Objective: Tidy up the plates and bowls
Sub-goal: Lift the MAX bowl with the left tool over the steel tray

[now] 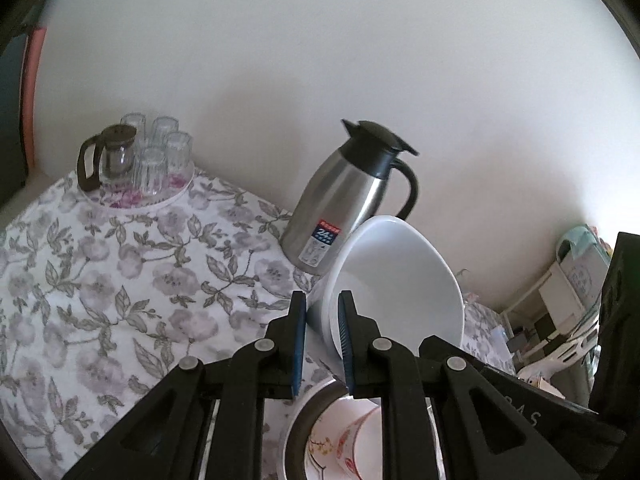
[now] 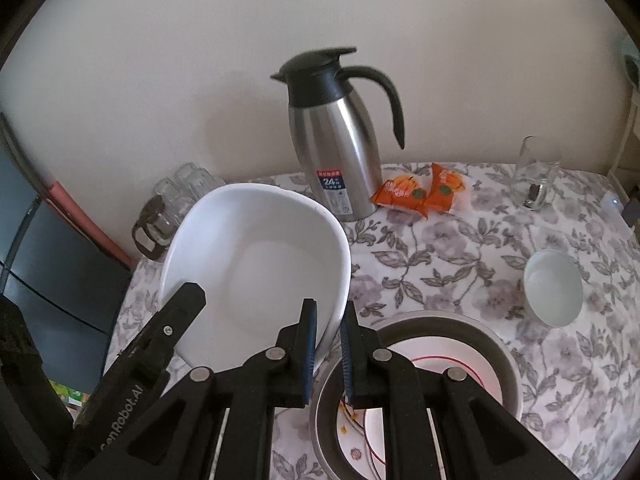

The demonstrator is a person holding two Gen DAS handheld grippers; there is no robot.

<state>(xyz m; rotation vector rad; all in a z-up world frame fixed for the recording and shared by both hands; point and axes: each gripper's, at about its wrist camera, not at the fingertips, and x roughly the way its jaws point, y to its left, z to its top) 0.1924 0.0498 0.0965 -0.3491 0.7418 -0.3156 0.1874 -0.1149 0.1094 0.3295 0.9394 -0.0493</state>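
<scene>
A large deep white dish (image 1: 400, 280) (image 2: 260, 264) hangs tilted above the floral tablecloth, held from both sides. My left gripper (image 1: 322, 300) is shut on its near rim. My right gripper (image 2: 330, 308) is shut on the opposite rim. One black finger of the left gripper (image 2: 188, 300) shows at the dish's left side in the right wrist view. Below the dish stands a metal basin (image 2: 480, 340) (image 1: 296, 420) with red-lined plates (image 2: 440, 364) and a floral cup (image 1: 356, 440) inside. A small white bowl (image 2: 554, 286) sits on the table to the right.
A steel thermos jug (image 2: 340, 148) (image 1: 340, 204) stands by the wall behind the dish. A tray of glasses with a glass teapot (image 1: 136, 160) is at the back left. Orange snack packets (image 2: 420, 194) and a glass mug (image 2: 534, 176) lie at the back right.
</scene>
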